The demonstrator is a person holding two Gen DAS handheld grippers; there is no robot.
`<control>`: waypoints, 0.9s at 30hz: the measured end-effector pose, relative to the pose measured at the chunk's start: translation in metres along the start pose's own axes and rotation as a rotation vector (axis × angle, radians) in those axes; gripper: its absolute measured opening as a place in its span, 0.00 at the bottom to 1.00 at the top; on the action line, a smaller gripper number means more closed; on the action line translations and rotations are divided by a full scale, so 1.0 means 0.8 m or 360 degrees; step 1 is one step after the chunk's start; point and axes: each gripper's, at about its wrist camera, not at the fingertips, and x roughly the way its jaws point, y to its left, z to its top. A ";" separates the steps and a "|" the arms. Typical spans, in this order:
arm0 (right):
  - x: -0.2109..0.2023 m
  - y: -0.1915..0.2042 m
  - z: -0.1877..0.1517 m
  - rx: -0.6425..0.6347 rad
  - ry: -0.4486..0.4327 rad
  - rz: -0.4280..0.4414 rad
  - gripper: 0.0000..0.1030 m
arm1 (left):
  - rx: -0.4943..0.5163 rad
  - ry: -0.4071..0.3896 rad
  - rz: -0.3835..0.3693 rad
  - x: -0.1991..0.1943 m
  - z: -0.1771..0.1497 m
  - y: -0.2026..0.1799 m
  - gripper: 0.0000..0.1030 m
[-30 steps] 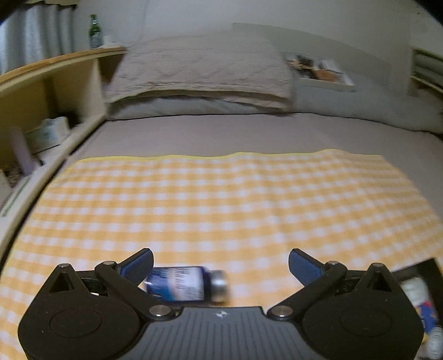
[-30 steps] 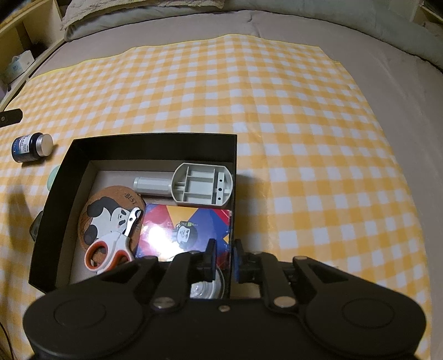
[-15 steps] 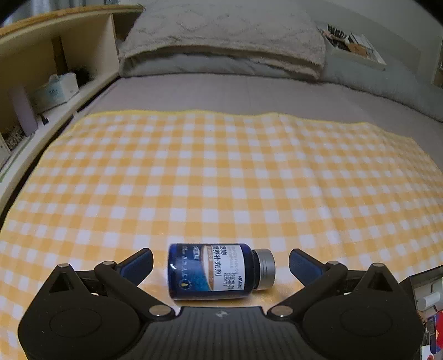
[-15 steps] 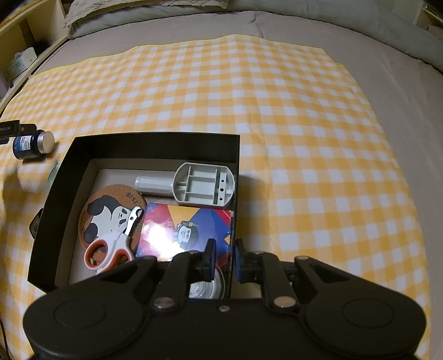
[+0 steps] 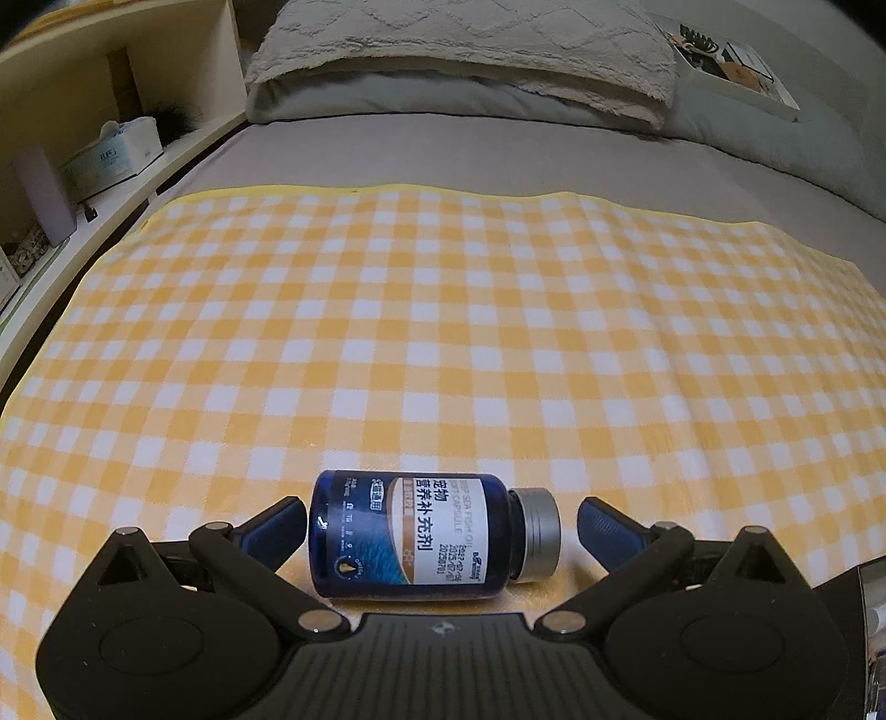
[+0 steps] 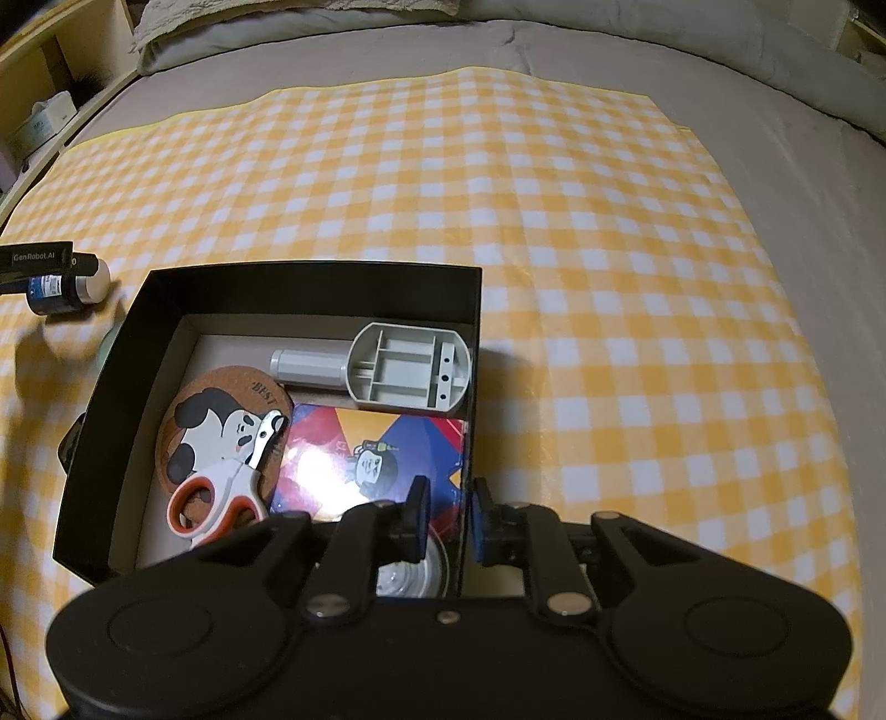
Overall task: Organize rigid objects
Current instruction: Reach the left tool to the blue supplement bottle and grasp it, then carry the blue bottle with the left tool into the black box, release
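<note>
A dark blue supplement bottle (image 5: 412, 544) with a grey cap lies on its side on the yellow checked cloth (image 5: 443, 332). My left gripper (image 5: 442, 522) is open, with one jaw at the bottle's base and the other at its cap, not touching. The bottle also shows in the right wrist view (image 6: 63, 288), left of the black box (image 6: 310, 285). My right gripper (image 6: 447, 512) is nearly closed over the box's right wall, one jaw on each side. The box holds a grey scoop (image 6: 387, 368), scissors (image 6: 221, 493), a round coaster (image 6: 205, 410) and a colourful card (image 6: 376, 459).
The cloth lies on a grey bed with a pillow (image 5: 459, 50) at its head. A wooden shelf (image 5: 83, 111) with a tissue box runs along the left. A small dark object (image 6: 69, 446) pokes out beside the box's left wall.
My left gripper has moved forward and down, so the bottle now lies between its open jaws. My right gripper has barely moved at the box's wall.
</note>
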 end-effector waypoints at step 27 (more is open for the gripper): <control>-0.009 0.000 0.010 0.0016 -0.0051 -0.0078 0.03 | -0.0064 -0.0074 -0.0420 -0.102 -0.003 -0.037 0.89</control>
